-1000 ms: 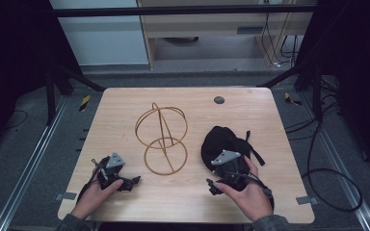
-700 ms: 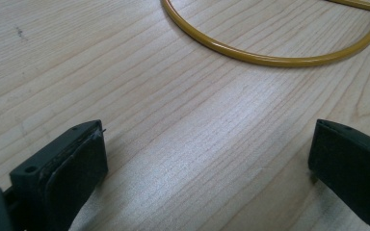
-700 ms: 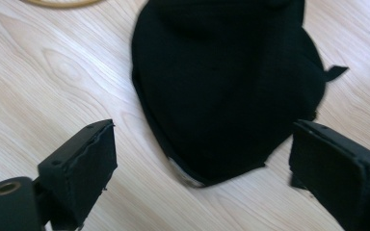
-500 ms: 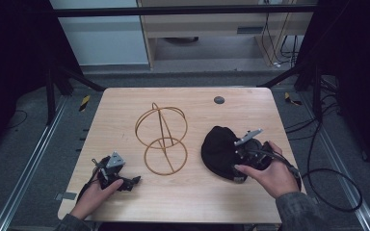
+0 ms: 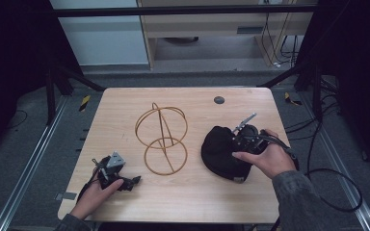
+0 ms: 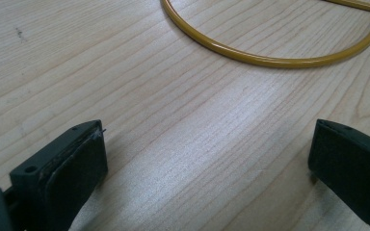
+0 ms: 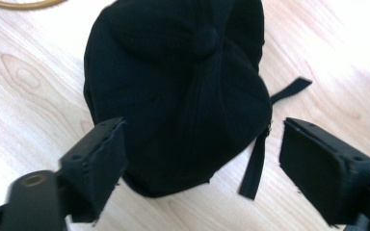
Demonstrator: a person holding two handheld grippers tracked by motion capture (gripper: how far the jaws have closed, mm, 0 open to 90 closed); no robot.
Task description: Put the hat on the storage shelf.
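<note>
A black cap [image 5: 219, 153] lies on the right half of the wooden table [image 5: 125, 103]. A hand holds my right gripper [image 5: 235, 144] over the cap's right side. In the right gripper view the cap [image 7: 173, 62] and its strap [image 7: 253, 168] lie below and between the jaws of the right gripper [image 7: 204, 139]. The jaws have just been closing, but the pads stand off the cloth, so the gripper is open. My left gripper [image 5: 133, 182] rests at the front left, open over bare wood [image 6: 207, 144]. A gold wire stand [image 5: 161, 139] is at the centre, its base ring [image 6: 270, 60] just ahead of the left jaws.
A small dark round disc [image 5: 218, 100] sits near the table's far edge. A black cable [image 5: 327, 183] trails off the right side towards the floor. Dark metal frame legs [image 5: 53, 91] flank the table.
The right hand has lifted from the cap's near edge and swung round to its right side, so the gripper faces left across the cap. The left gripper has stayed put.
</note>
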